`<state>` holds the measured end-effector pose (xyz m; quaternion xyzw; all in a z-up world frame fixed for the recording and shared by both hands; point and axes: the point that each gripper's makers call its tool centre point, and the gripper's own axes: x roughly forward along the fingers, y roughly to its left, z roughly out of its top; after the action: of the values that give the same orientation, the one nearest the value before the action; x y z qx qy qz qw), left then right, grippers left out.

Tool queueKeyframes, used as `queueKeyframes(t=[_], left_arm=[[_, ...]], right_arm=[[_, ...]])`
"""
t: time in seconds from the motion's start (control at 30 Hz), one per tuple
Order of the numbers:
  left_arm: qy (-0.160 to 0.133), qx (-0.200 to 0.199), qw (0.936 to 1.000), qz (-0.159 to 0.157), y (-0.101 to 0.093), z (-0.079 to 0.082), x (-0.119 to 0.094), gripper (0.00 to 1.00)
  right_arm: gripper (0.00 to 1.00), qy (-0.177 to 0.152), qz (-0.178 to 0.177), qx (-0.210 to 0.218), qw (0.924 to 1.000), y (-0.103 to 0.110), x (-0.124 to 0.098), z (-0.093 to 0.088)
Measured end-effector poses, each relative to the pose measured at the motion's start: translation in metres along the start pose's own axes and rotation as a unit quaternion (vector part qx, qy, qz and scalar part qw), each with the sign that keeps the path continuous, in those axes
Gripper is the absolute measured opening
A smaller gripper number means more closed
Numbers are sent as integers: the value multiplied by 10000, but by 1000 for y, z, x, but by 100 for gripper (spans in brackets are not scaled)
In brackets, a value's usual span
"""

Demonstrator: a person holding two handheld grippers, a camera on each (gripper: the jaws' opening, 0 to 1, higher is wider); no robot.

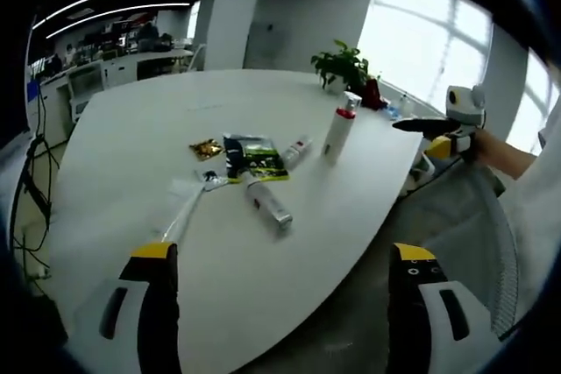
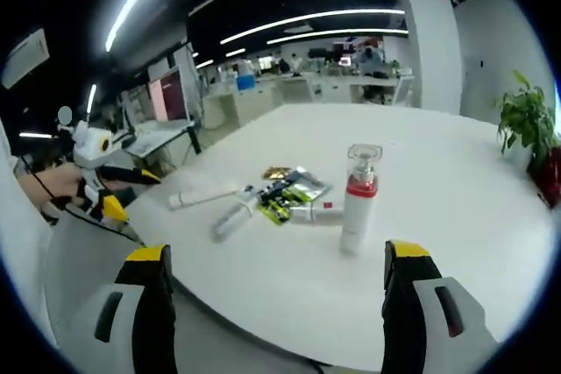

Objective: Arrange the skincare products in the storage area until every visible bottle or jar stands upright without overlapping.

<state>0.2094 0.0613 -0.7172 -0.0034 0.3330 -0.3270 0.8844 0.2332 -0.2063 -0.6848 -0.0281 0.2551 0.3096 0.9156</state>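
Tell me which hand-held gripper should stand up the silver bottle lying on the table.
Probably left. The left hand-held gripper faces the lying silver bottle directly; from the right hand-held gripper it lies farther off, beside the upright pump bottle.

Upright pump bottle (image 2: 359,199) on table (image 2: 456,216), right of lying tubes (image 2: 235,216).

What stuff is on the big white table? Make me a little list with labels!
table: white, rounded
standing up: pump bottle with red band
lying down: silver tube, white tube, small bottle
flat packets: green-black sachet, gold sachet
plant: far edge
left gripper: open, holding nothing
right gripper: open, holding nothing
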Motion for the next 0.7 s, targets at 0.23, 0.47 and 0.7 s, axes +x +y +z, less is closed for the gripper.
queueKeyframes(t=[0.23,0.47,0.7], left_arm=[[214,-48,9997,99,24,-6,8,92],[542,-18,9983,200,46,-15,13,91],[732,-27,9969,297,67,-14,21,90]], right_arm=[[100,70,-78,133,9999,-4,-2,-4],[100,27,-66,64,10000,-2,0,-3],[100,133,-57,45,9999,-2,3,-6]])
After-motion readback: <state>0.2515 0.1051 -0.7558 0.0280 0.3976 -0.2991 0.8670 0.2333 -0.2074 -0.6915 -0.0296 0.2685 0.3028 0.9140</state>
